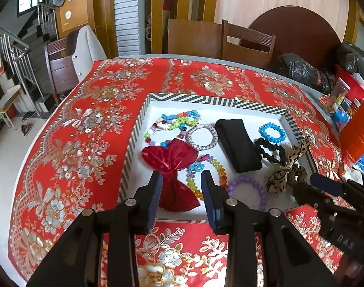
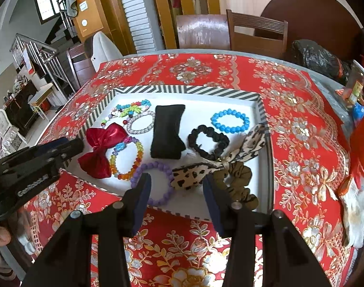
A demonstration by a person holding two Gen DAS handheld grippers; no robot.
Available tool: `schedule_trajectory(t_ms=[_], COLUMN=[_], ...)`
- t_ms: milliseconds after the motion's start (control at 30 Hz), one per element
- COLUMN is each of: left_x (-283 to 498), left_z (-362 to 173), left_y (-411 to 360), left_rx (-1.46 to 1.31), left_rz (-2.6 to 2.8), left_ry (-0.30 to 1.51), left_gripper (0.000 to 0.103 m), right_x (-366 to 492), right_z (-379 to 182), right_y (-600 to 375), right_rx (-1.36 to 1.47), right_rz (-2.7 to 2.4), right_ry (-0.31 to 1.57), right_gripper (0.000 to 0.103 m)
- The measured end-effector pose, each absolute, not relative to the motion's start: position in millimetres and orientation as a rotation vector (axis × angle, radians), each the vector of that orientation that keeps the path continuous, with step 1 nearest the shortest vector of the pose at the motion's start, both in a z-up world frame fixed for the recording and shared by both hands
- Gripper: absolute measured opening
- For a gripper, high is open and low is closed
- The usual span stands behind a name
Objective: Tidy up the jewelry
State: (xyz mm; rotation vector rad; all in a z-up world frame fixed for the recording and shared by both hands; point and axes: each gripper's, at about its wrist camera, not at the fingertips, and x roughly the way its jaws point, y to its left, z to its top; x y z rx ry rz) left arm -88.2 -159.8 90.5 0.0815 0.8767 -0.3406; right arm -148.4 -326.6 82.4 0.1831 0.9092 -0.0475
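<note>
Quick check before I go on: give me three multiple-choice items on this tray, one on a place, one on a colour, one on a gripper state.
1. Where does the black pad lie?
A. mid-tray
B. on the cloth
C. on a chair

2. What colour is the bracelet at the tray's far right?
A. purple
B. blue
C. silver

3. The left gripper is:
A. shut on the red bow
B. open, holding nothing
C. shut on a bracelet

Key: 1 A, bracelets lie on both sides of it; 2 B, its beads are bright blue; 3 B, its fingers stand apart over the red bow.
</note>
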Motion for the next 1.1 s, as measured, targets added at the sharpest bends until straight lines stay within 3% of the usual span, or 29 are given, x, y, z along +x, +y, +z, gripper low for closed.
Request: schedule_trajectory(t_ms=[1100], left_x=[-140], left_z=[102], left_y=[-174], left_rx=[0.158], left_rz=[-0.279], left_ry=[0.778], left_gripper=[0.034], right_x=[-185], right_z=[92], right_y=[-326], right_rx=[0.154], right_rz=[-0.102], right_ry=[0.808], right_gripper=[0.052])
